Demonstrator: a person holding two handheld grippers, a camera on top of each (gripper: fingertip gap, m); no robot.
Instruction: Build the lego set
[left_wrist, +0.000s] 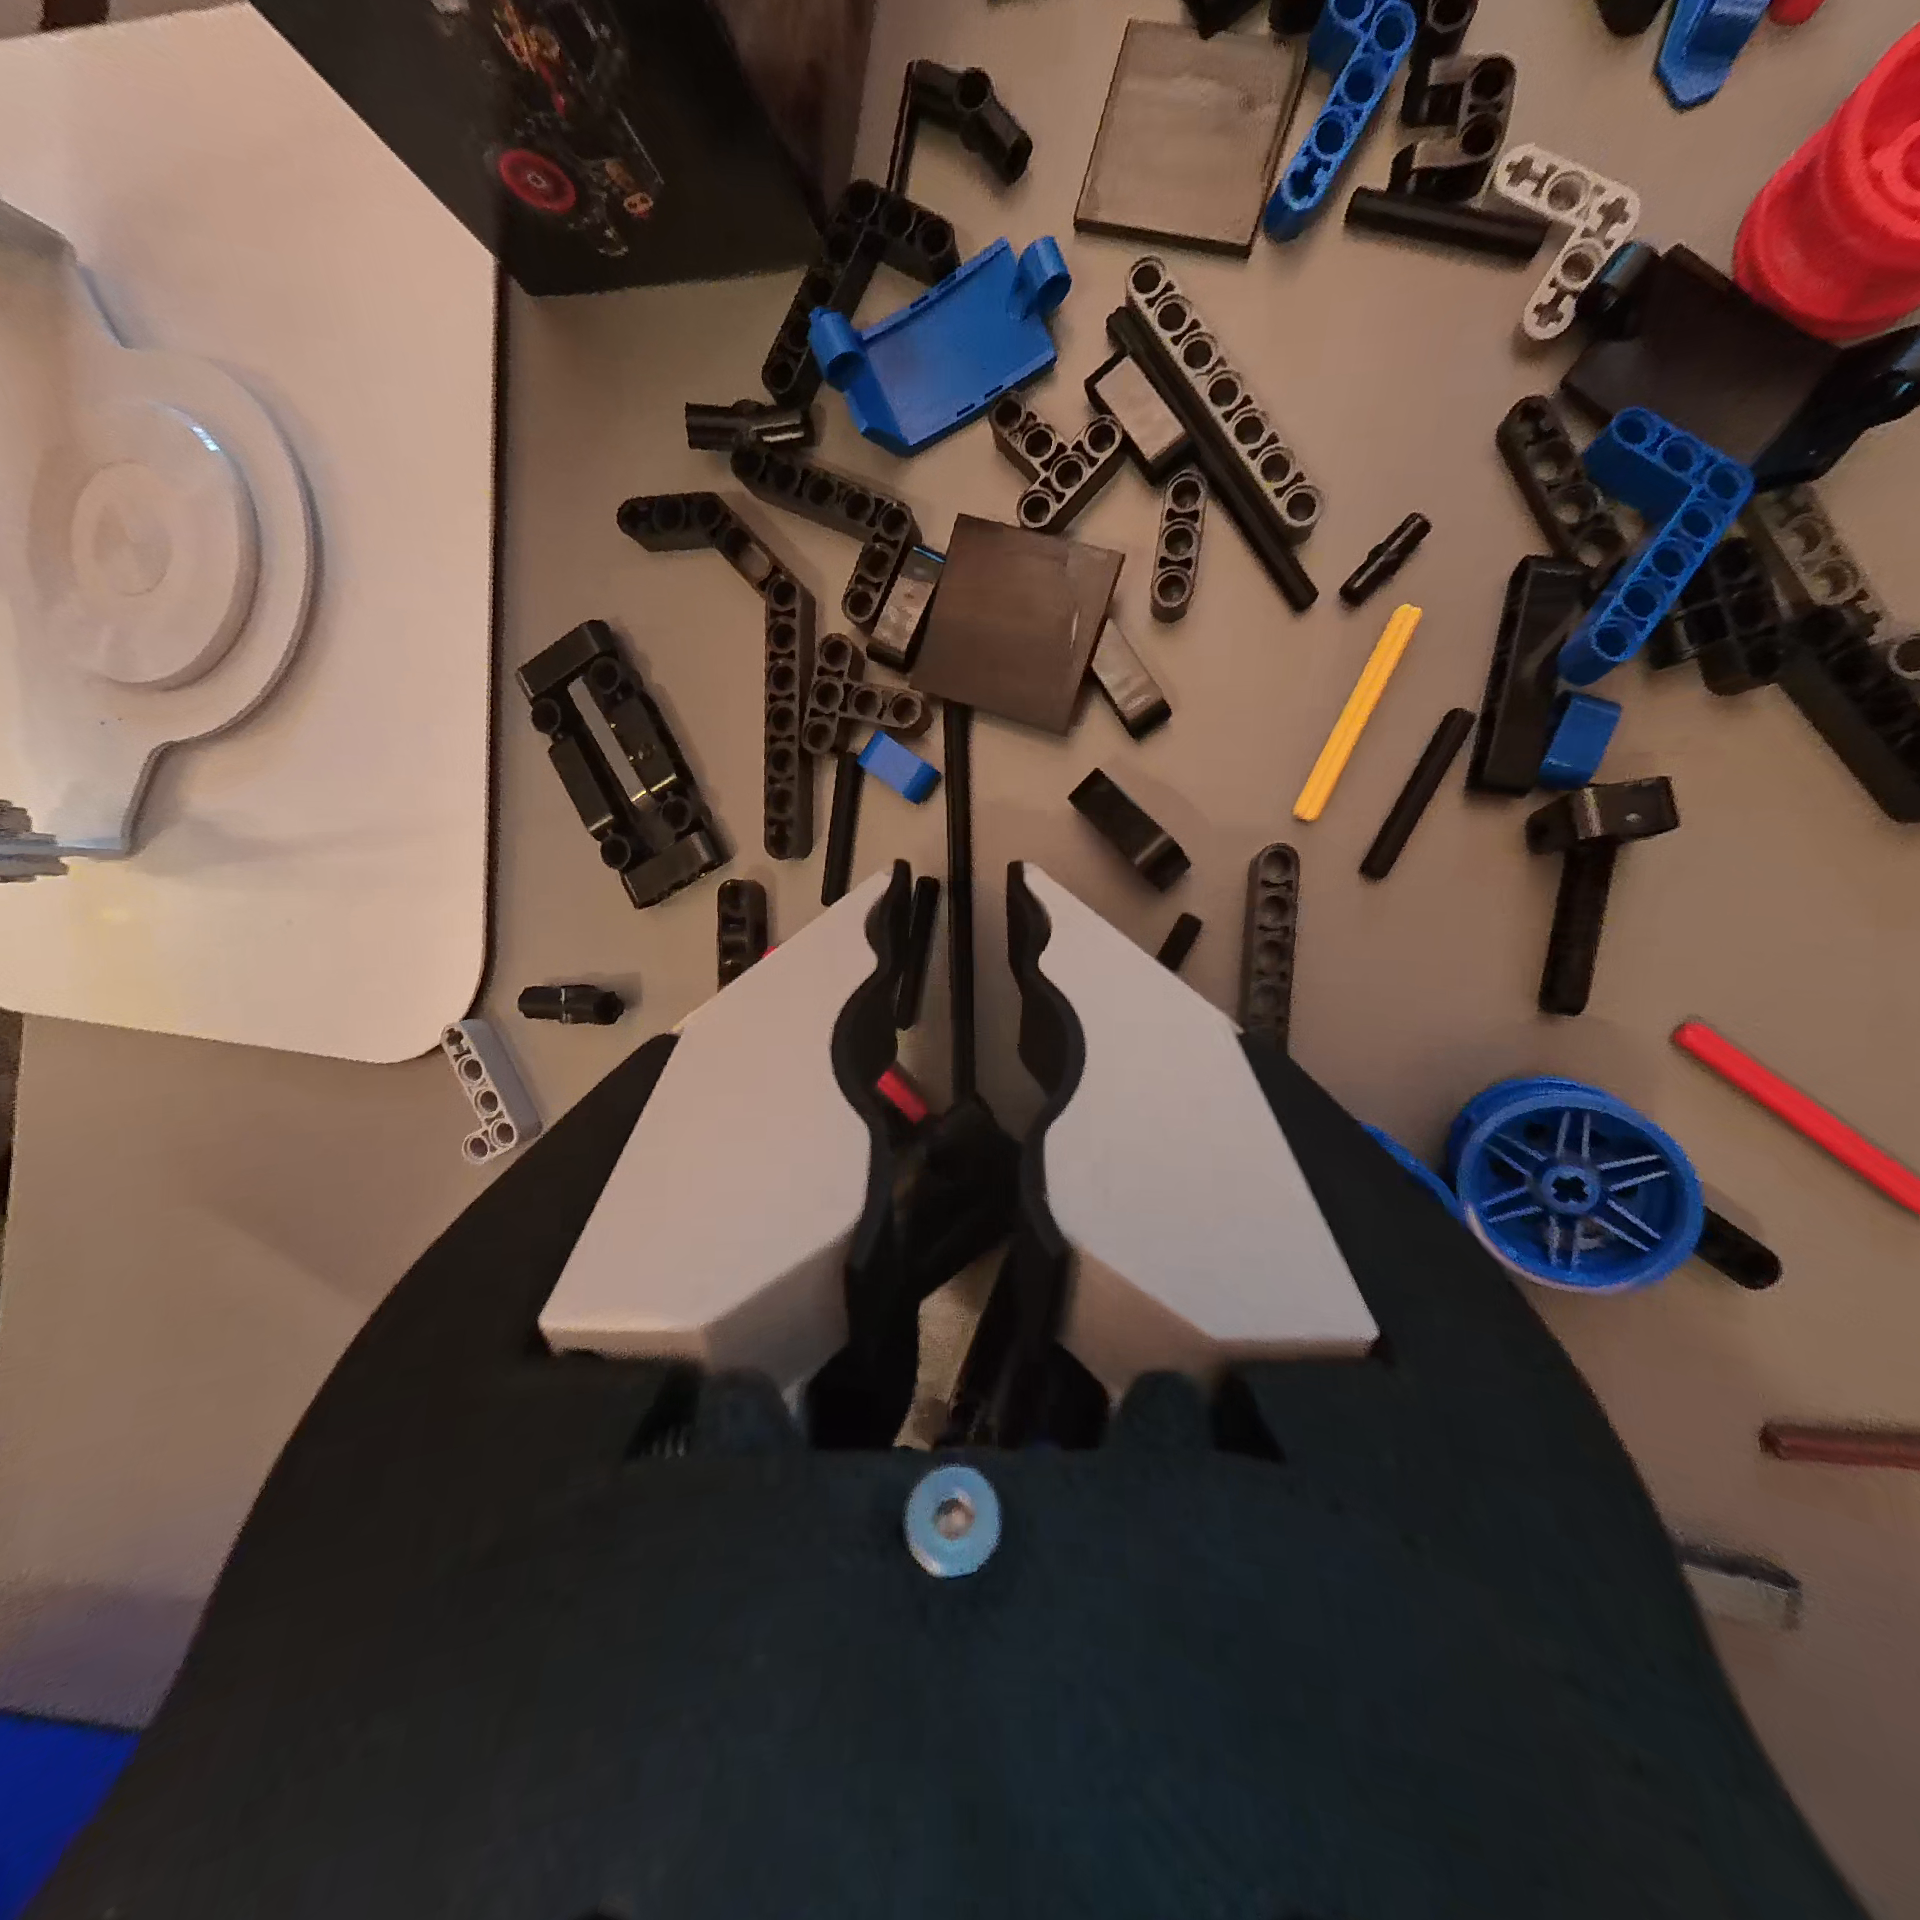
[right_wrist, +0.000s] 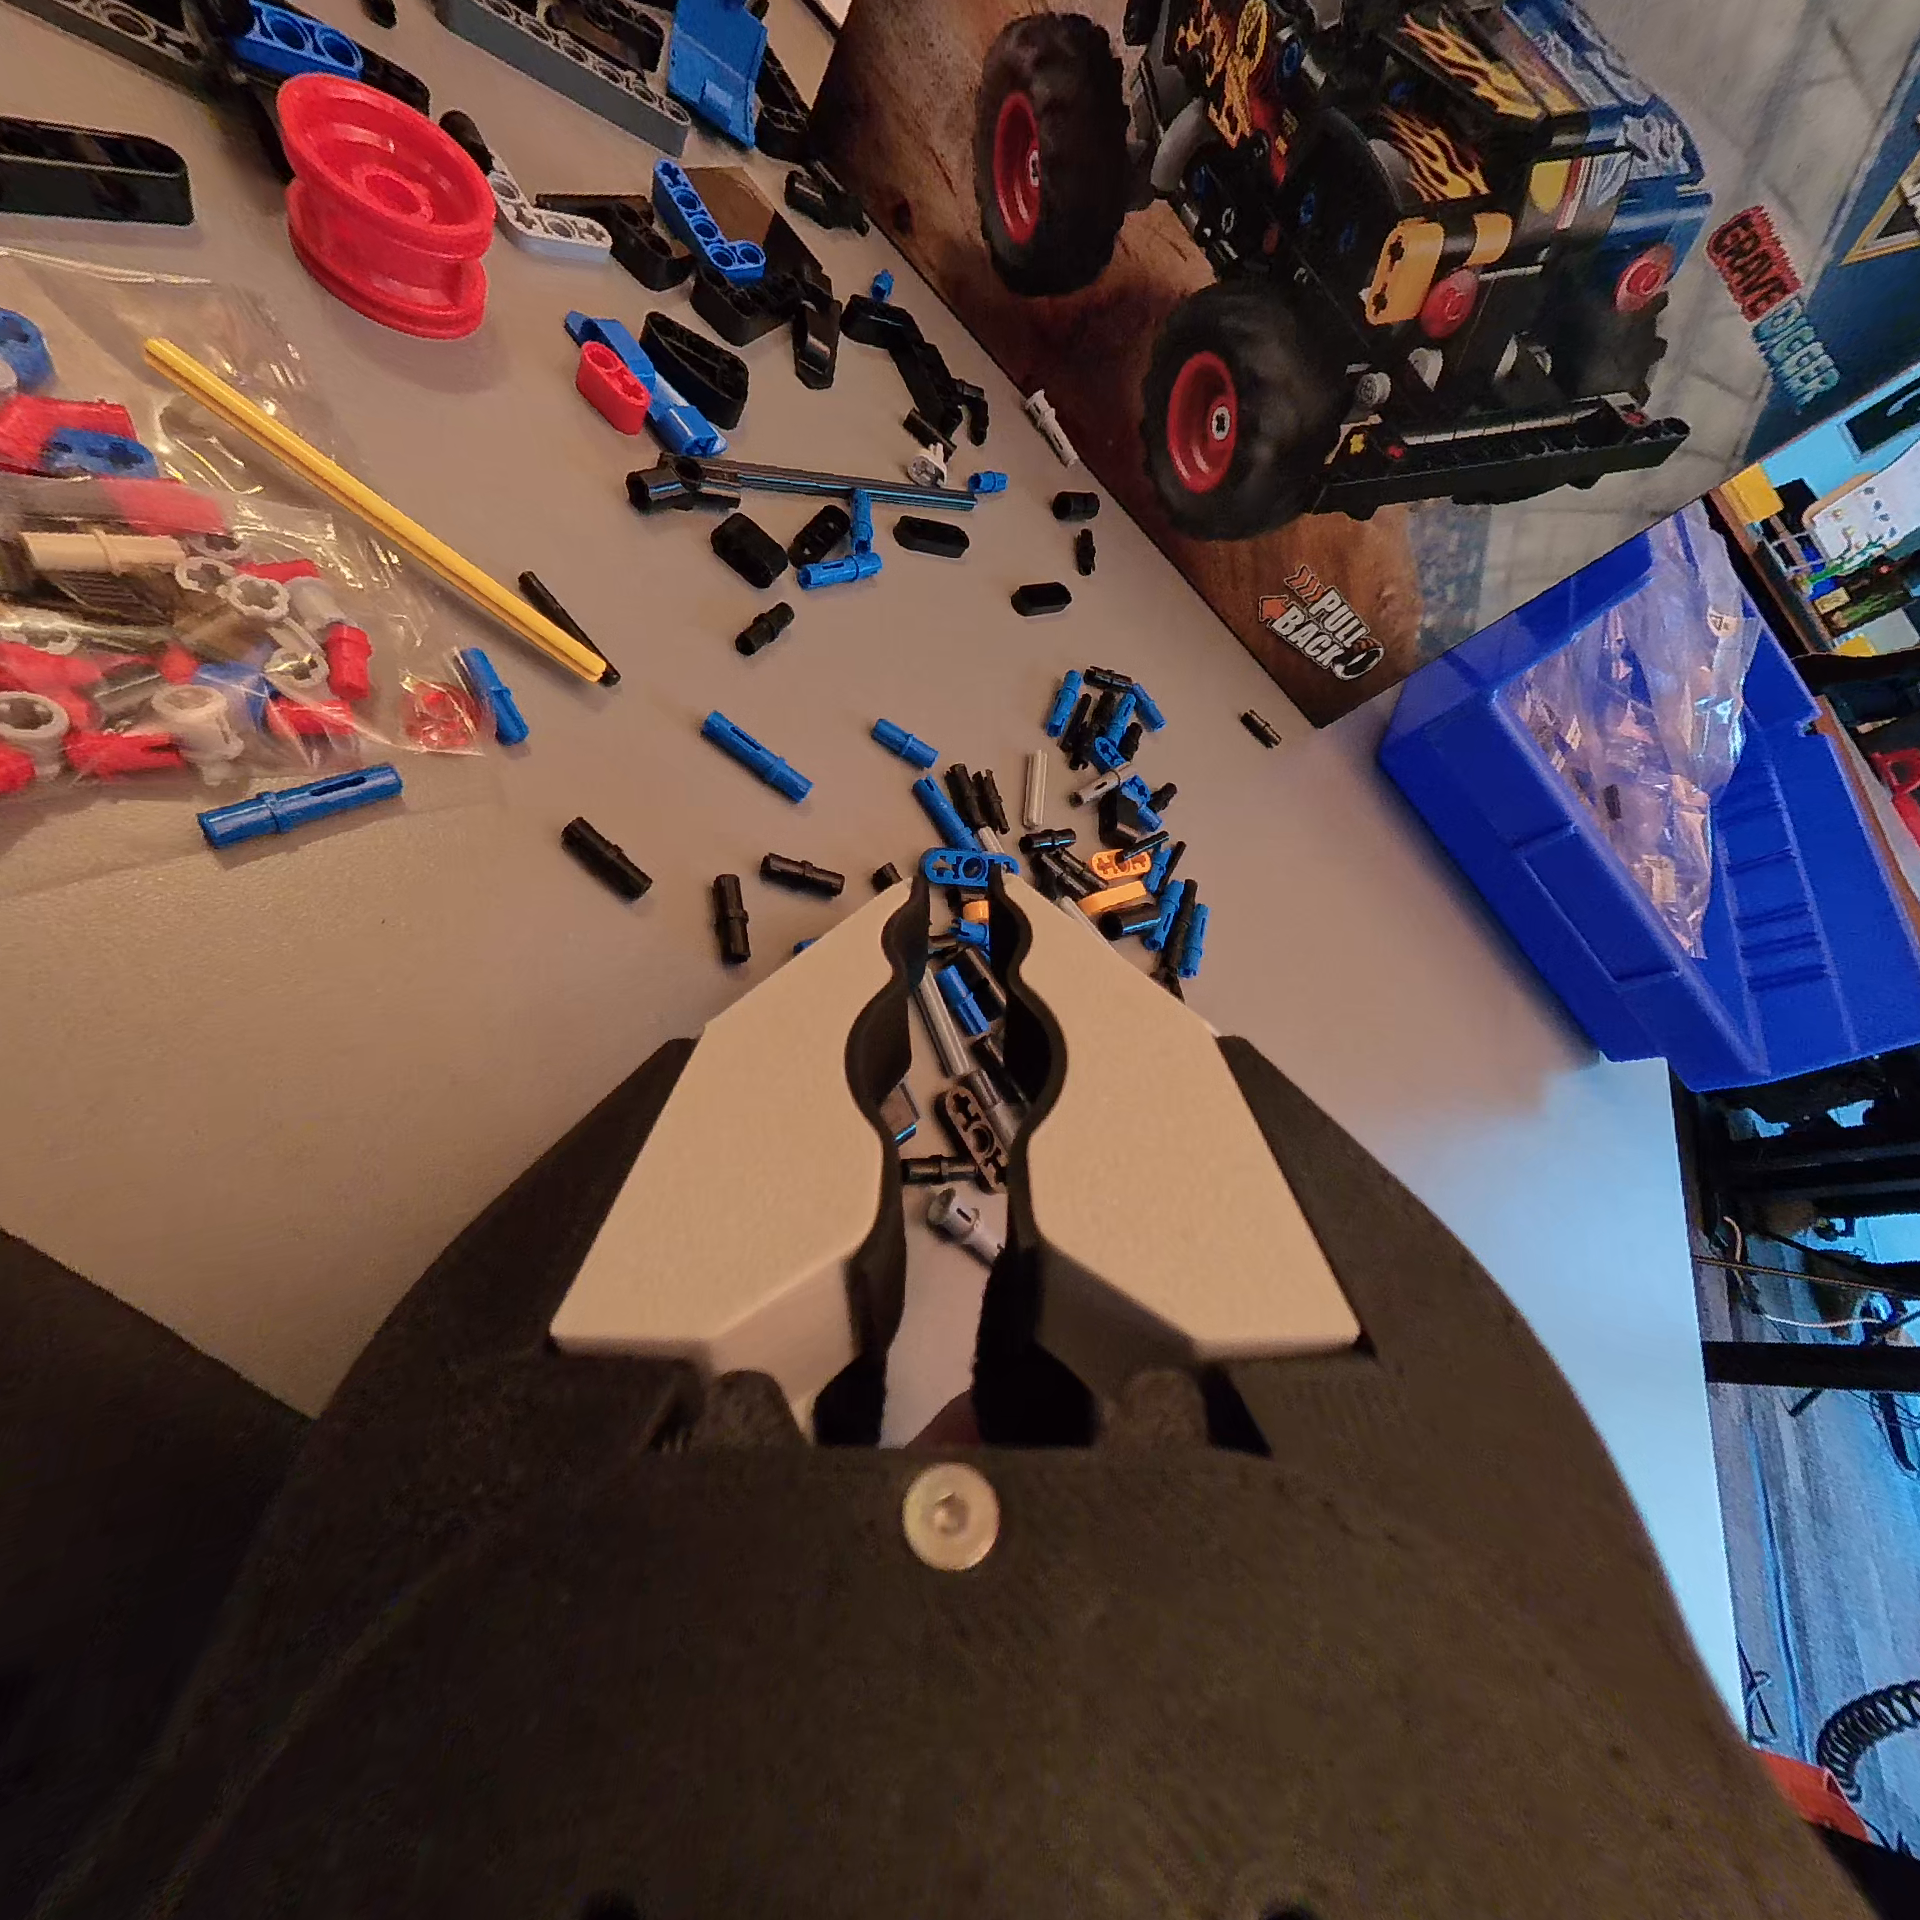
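Currently our left tongs (left_wrist: 956, 883) stand narrow around a thin black axle (left_wrist: 957, 831). The axle runs straight ahead from between the tips toward a dark square panel (left_wrist: 1023, 621), its long axis in line with the tongs. A black part sits deeper in the gap; whether the tongs actually pinch it or the axle we cannot tell.

Our right tongs (right_wrist: 954, 894) are also narrow, with a clear slot between the tips, holding nothing we can see. They hover over a heap of small pins (right_wrist: 1101, 831) on the table (right_wrist: 260, 987). A blue connector (right_wrist: 966, 863) lies just at the tips, crosswise to them.

Judgement: the right side is nearer the pins, the left nearer the beams (left_wrist: 1226, 395), so a pin pick falls to the right. The connector's long axis crosses the slot, which suits a pinch.

Looks: pins are short, black or blue, loosely piled. Beams are black, grey and blue, scattered. A red wheel hub (right_wrist: 390, 203) and yellow axle (right_wrist: 374, 509) lie farther off, beside a bag of parts (right_wrist: 156, 623). The set's box (right_wrist: 1351, 312) stands beyond.
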